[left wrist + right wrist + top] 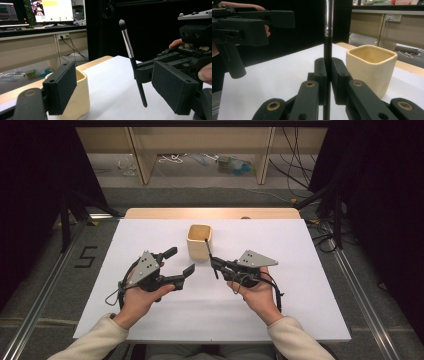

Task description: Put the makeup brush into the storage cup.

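A black-handled makeup brush (212, 258) with a silver ferrule stands nearly upright, its handle clamped between the jaws of my right gripper (215, 263), which is shut on it. In the right gripper view the handle (328, 45) rises straight from the closed gripper (327, 82). The brush's bristle tip (122, 23) points up and its lower end hangs above the table. A cream square cup (199, 241) stands empty just behind the brush. My left gripper (180, 261) is open, left of the brush and apart from it, with nothing between its jaws.
The white tabletop (280, 315) has free room on all sides of the cup (372, 67). Its wooden far edge (165, 213) lies behind the cup. Desks, monitors and cables stand beyond the table.
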Demonstrator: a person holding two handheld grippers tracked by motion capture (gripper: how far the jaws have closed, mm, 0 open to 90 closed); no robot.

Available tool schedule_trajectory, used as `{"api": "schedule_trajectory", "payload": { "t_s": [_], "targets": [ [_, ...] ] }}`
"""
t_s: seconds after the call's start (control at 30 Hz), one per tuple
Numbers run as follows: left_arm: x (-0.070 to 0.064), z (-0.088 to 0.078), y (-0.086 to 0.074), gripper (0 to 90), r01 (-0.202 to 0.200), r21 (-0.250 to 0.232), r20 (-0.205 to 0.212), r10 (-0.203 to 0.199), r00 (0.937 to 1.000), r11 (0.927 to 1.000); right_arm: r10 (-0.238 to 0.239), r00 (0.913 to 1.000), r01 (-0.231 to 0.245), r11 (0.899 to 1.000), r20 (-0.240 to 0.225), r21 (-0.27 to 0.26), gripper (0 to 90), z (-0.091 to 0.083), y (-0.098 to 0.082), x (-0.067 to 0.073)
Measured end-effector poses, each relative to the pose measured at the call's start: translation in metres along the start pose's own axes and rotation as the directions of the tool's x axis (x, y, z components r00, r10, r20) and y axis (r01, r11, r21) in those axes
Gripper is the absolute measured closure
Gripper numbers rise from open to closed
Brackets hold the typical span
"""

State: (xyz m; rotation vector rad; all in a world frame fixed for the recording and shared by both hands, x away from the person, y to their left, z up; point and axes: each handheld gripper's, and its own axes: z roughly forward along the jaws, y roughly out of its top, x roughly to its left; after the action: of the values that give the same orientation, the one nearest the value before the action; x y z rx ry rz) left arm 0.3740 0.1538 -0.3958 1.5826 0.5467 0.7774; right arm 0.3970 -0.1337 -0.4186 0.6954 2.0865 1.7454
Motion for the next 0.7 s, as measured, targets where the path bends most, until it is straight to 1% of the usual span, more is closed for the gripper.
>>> {"api": "schedule_trajectory", "payload": {
  "t_s": [0.03, 0.07, 0.1, 0.13, 0.17, 0.2, 0.23, 0.27, 0.3, 0.33, 0.37, 0.4, 0.43, 0.47, 0.5, 0.53, 0.63, 0.67, 0.7],
  "targets": [
    [-0.001, 0.002, 0.000, 20.1, 0.006, 0.001, 0.022, -0.006, 0.9997, 1.0000, 0.000, 1.0000, 0.000, 1.000, 0.000, 0.000, 84.0, 0.000, 0.000, 0.000],
    [0.000, 0.003, 0.002, 20.3, -0.022, -0.007, 0.012, 0.022, 0.9997, 0.9997, 0.003, 1.0000, -0.003, 1.000, -0.002, 0.002, 84.0, 0.000, 0.000, 0.000],
    [0.000, 0.005, 0.002, 20.6, -0.016, -0.005, 0.009, 0.016, 0.9998, 0.9999, -0.001, 1.0000, 0.001, 1.000, 0.000, 0.000, 84.1, 0.000, 0.000, 0.000],
    [-0.002, 0.007, 0.003, 21.5, -0.006, -0.002, 0.016, 0.006, 0.9999, 1.0000, -0.002, 1.0000, 0.002, 1.000, 0.001, 0.000, 84.0, 0.001, 0.000, 0.000],
    [-0.002, 0.007, 0.003, 22.3, -0.006, -0.002, 0.016, 0.006, 0.9999, 1.0000, -0.002, 1.0000, 0.002, 1.000, 0.002, 0.000, 84.0, 0.001, 0.000, 0.001],
    [-0.003, 0.010, 0.004, 23.0, 0.002, -0.006, 0.026, -0.002, 0.9997, 1.0000, -0.001, 1.0000, 0.001, 1.000, 0.005, 0.005, 84.0, 0.001, 0.001, 0.001],
    [-0.005, 0.013, 0.005, 23.8, 0.013, -0.010, 0.027, -0.013, 0.9996, 0.9999, 0.006, 1.0000, -0.006, 1.000, 0.003, 0.005, 84.0, 0.001, 0.000, 0.002],
    [-0.005, 0.013, 0.005, 24.2, 0.013, -0.010, 0.027, -0.013, 0.9996, 0.9999, 0.006, 1.0000, -0.006, 1.000, 0.003, 0.005, 84.0, 0.001, 0.000, 0.002],
    [-0.006, 0.016, 0.007, 24.8, 0.018, -0.010, 0.033, -0.018, 0.9993, 0.9998, -0.003, 1.0000, 0.003, 1.000, 0.009, -0.003, 84.0, 0.002, 0.000, 0.002],
    [-0.006, 0.020, 0.009, 25.3, 0.006, -0.010, 0.023, -0.006, 0.9997, 0.9999, -0.007, 1.0000, 0.007, 1.000, 0.007, 0.002, 84.1, 0.001, 0.000, 0.002],
    [-0.006, 0.020, 0.009, 26.0, 0.006, -0.010, 0.023, -0.006, 0.9997, 0.9999, -0.009, 1.0000, 0.009, 1.000, 0.003, 0.003, 84.0, 0.002, 0.000, 0.002],
    [-0.006, 0.021, 0.010, 26.7, 0.005, -0.012, 0.011, -0.005, 0.9999, 0.9999, -0.009, 1.0000, 0.009, 1.000, 0.003, 0.003, 84.0, 0.002, 0.000, 0.002],
    [-0.006, 0.023, 0.010, 27.2, 0.006, -0.014, 0.018, -0.006, 0.9998, 0.9999, -0.008, 1.0000, 0.008, 1.000, 0.004, 0.003, 84.1, 0.002, 0.000, 0.002],
    [-0.006, 0.025, 0.011, 28.2, 0.007, -0.015, 0.014, -0.007, 0.9999, 0.9999, -0.008, 1.0000, 0.008, 1.000, 0.003, 0.004, 84.0, 0.002, 0.000, 0.002],
    [-0.006, 0.027, 0.012, 29.4, 0.005, -0.013, 0.018, -0.005, 0.9998, 0.9999, -0.008, 1.0000, 0.008, 1.000, 0.002, 0.004, 84.0, 0.002, 0.000, 0.002],
    [-0.005, 0.029, 0.012, 30.7, 0.003, -0.017, 0.008, -0.003, 1.0000, 0.9999, -0.007, 1.0000, 0.007, 1.000, -0.005, 0.000, 84.0, 0.002, 0.000, 0.002],
    [-0.007, 0.032, 0.011, 34.1, 0.000, -0.010, 0.009, 0.000, 1.0000, 1.0000, -0.007, 0.9999, 0.007, 1.000, -0.008, -0.005, 84.1, 0.002, 0.000, 0.003],
    [-0.007, 0.034, 0.011, 35.5, -0.001, -0.010, 0.009, 0.001, 1.0000, 0.9999, 0.003, 0.9999, -0.003, 1.000, -0.015, 0.000, 84.0, 0.003, 0.000, 0.004],
    [-0.007, 0.034, 0.011, 36.6, -0.001, -0.010, 0.009, 0.001, 1.0000, 0.9999, 0.002, 1.0000, -0.002, 1.000, -0.007, 0.009, 84.0, 0.002, 0.000, 0.004]
  ]
}}
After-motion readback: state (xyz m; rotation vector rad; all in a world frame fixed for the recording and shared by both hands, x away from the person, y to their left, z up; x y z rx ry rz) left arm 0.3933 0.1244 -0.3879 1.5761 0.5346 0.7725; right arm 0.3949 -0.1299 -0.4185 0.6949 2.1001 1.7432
